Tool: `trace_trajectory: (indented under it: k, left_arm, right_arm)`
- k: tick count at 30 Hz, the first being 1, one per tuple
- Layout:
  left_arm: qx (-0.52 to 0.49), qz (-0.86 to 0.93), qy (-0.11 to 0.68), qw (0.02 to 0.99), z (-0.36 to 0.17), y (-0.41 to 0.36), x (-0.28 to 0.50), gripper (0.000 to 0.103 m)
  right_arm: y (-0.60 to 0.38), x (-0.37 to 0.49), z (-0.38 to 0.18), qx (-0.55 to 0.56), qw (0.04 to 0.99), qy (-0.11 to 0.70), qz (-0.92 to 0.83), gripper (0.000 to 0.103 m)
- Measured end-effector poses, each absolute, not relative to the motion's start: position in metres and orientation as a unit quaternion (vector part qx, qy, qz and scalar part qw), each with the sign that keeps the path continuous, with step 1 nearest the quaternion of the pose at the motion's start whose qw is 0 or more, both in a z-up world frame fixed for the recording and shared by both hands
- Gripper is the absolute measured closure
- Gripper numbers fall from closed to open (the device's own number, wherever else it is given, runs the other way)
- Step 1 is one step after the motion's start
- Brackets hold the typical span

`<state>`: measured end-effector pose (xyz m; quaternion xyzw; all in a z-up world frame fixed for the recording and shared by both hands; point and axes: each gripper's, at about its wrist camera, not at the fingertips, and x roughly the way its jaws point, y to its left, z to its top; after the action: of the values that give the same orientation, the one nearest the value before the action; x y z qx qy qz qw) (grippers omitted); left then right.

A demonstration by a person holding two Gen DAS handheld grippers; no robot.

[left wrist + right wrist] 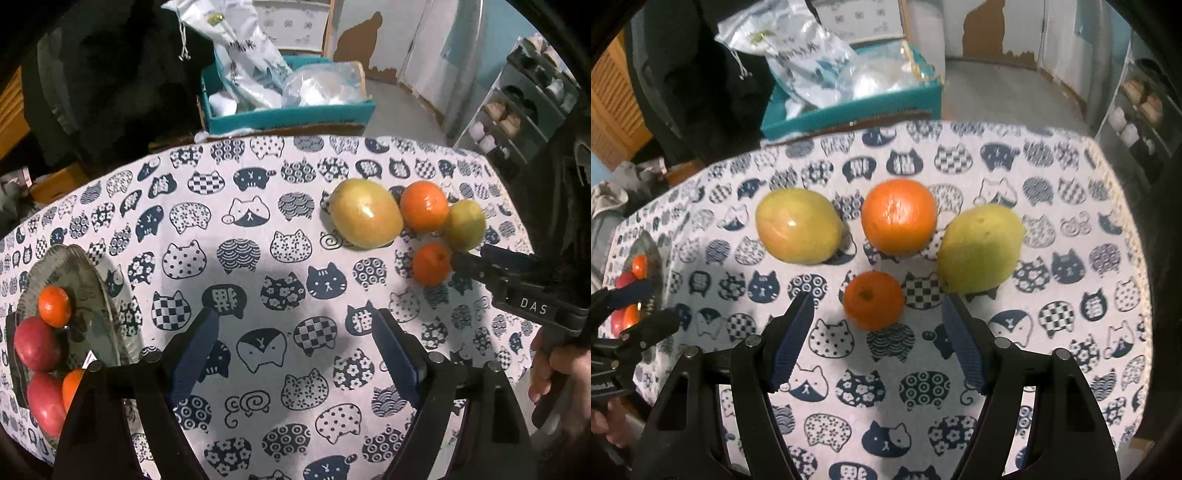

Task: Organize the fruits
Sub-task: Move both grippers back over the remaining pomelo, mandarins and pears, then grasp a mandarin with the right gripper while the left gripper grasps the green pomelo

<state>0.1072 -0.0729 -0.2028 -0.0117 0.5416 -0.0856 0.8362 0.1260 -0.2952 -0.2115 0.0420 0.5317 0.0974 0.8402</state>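
My surface (258, 236), under its cat-print cloth, is split between what I have sorted and what I have not. At its near left edge the glass plate (99, 295) already carries four fruits: two red apples (37, 343) and two small oranges (54, 305) (one of them half hidden behind my left tool's arm). Four fruits are left loose on the cloth at the far right, so I judge the job about half done. Largest of these is the left mango (799, 225), then the right mango (980, 249), then the big orange (899, 218) between them, and last the small tangerine (873, 304), nearest to me. My right tool (877, 306) is spread wide with its blue pads either side of that tangerine, not touching it, so I take it as the next pick. My left tool (295, 325) hangs spread and empty over bare cloth, just beside the plate.
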Motion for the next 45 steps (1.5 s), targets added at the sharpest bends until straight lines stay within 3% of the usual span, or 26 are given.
trace_trajectory:
  k: [14, 17, 21, 45]
  left_arm:
    - [-0.029, -0.091, 0.569, 0.816, -0.231, -0.076, 0.13, 0.017]
    - [-0.033, -0.095, 0.572, 0.814, -0.234, -0.078, 0.135, 0.017]
    - [-0.044, -0.103, 0.577, 0.809, -0.235, -0.082, 0.142, 0.017]
    - [-0.126, -0.105, 0.593, 0.789, -0.246, -0.124, 0.207, 0.016]
  right_arm:
    - [-0.286, 0.141, -0.262, 0.026, 0.824, 0.555, 0.11, 0.031]
    - [-0.283, 0.144, -0.265, 0.023, 0.824, 0.554, 0.116, 0.037]
    - [-0.279, 0.147, -0.271, 0.021, 0.821, 0.558, 0.119, 0.057]
    - [-0.335, 0.15, -0.218, 0.063, 0.854, 0.509, 0.09, 0.057]
